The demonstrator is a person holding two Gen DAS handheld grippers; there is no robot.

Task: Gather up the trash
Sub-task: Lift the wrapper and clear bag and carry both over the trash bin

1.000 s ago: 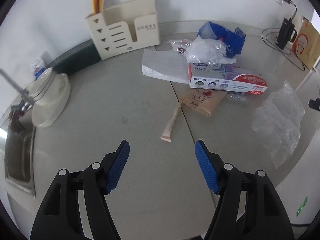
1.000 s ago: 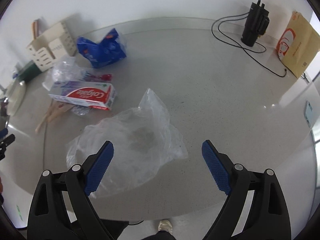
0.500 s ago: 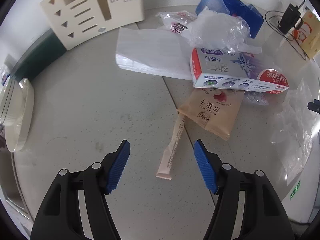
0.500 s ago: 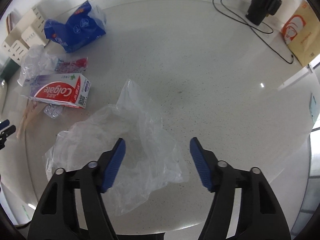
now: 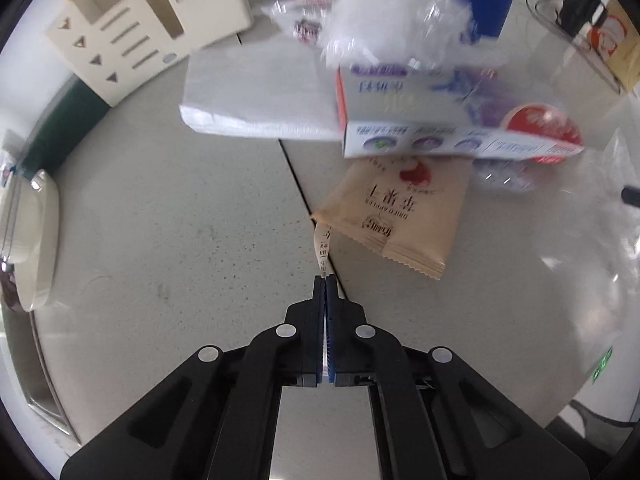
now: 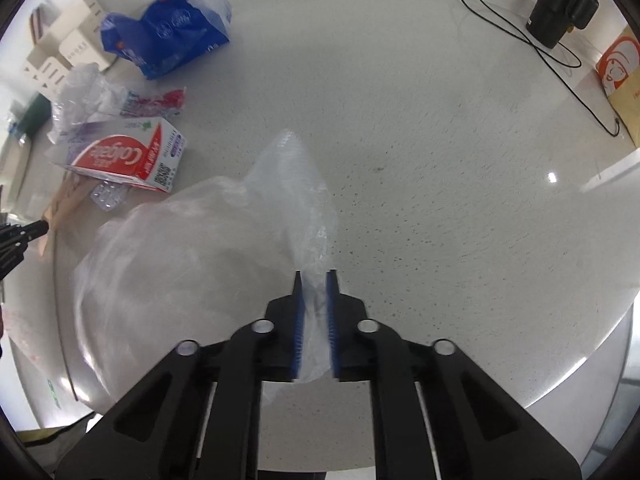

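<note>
Cream slotted organizer [image 5: 152, 32] stands at counter's [image 5: 180, 240] back wall. Pale plate [image 5: 34, 240] rests at left, beside metal sink edge [image 5: 36, 392]. Black charger [image 6: 562, 4] with looping cable [image 6: 520, 36] near tan paper bag [image 6: 624, 84].

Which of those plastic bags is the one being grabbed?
The large clear bag nearest the table edge: the right gripper pinches its corner. The crumpled bag behind the Colgate box lies untouched.

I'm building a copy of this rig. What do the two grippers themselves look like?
Both match. The left gripper and right gripper are matte black plastic linkages with triangular cut-outs and round silver pivot pins. Each finger carries a ribbed blue pad. No cables, logos or sleeves show.
</note>
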